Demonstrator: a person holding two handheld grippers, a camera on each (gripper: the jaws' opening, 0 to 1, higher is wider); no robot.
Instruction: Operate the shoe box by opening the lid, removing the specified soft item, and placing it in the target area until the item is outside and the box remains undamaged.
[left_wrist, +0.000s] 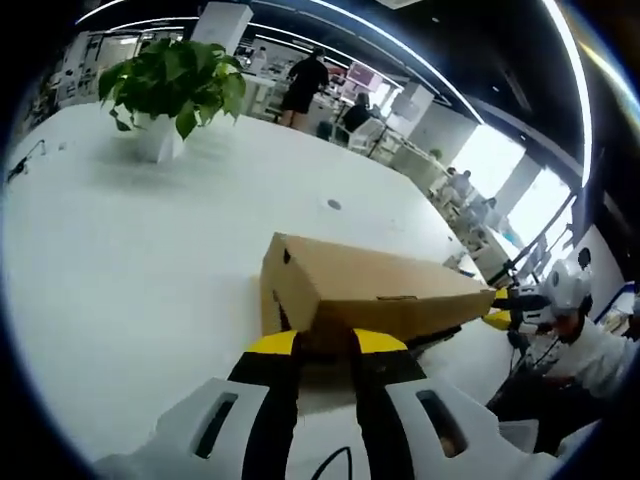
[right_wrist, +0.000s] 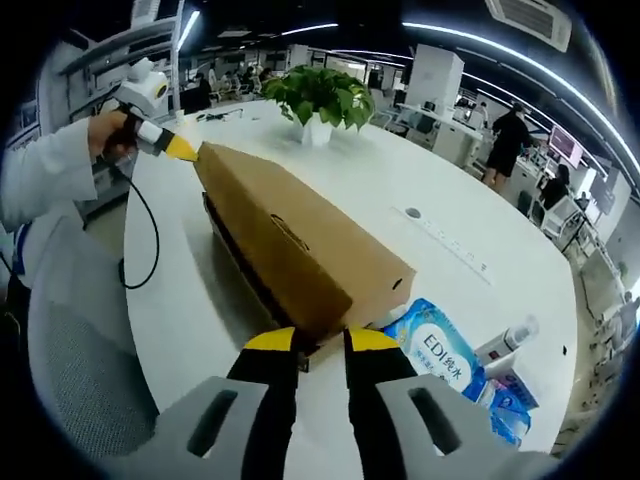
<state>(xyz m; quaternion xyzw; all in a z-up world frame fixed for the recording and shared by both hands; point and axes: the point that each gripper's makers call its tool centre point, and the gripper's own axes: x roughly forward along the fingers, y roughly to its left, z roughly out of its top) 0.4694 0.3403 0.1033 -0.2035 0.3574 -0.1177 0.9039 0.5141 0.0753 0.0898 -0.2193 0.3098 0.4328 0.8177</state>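
Ahead of your right gripper spreads a broad white table (right_wrist: 420, 180). On it, touching your jaw tips, lies a long brown cardboard shoe box (right_wrist: 290, 235); just right sits a blue tissue pack (right_wrist: 435, 350); far ahead stands a leafy potted plant (right_wrist: 320, 100).

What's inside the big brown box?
The shoe box has its lid only slightly raised, showing a thin dark gap under it. Whatever is inside stays hidden. Both grippers, left and right, are at its ends.
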